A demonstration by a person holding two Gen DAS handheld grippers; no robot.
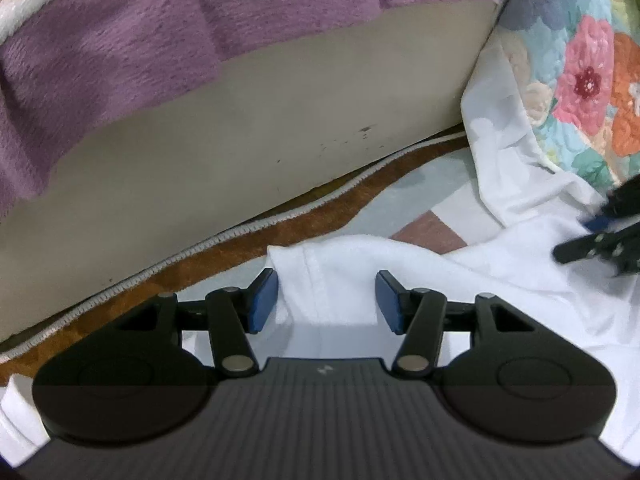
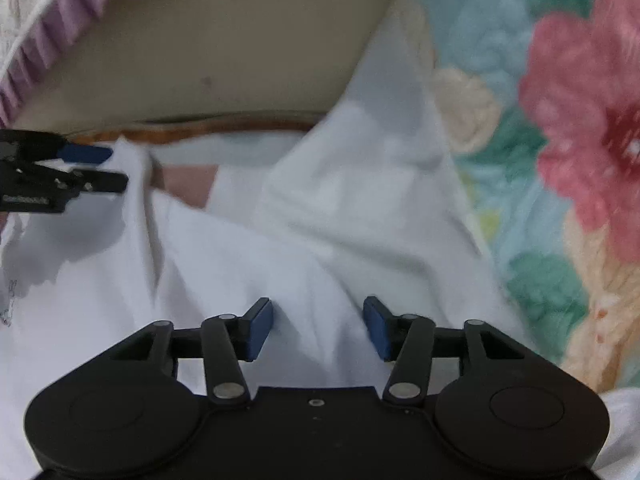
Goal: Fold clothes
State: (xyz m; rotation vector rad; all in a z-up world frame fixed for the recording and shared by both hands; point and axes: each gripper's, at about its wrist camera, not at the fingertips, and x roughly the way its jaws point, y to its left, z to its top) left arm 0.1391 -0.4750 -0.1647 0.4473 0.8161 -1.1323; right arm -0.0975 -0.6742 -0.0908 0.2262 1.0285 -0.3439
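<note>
We are holding the left gripper (image 1: 326, 280) released, its blue pads (image 1: 262, 300) standing apart over the far left corner of the white garment (image 1: 500, 280), with cloth lying between them but not being pinched. The garment is lying crumpled on the rug (image 1: 280, 224), beside the beige bed side (image 1: 280, 120), and its right part is climbing up against the floral quilt (image 1: 588, 80). A purple blanket (image 1: 120, 60) is hanging over the top of the bed side, far from us. We are pointing the right gripper (image 2: 317, 304) down at the middle of the garment, to the right of the left one; its jaws are also standing apart, and a soft ridge of cloth is rising between them without being squeezed. The right wrist view is blurring, so finer folds are not showing clearly. Both grippers are working near each other on the same garment
</note>
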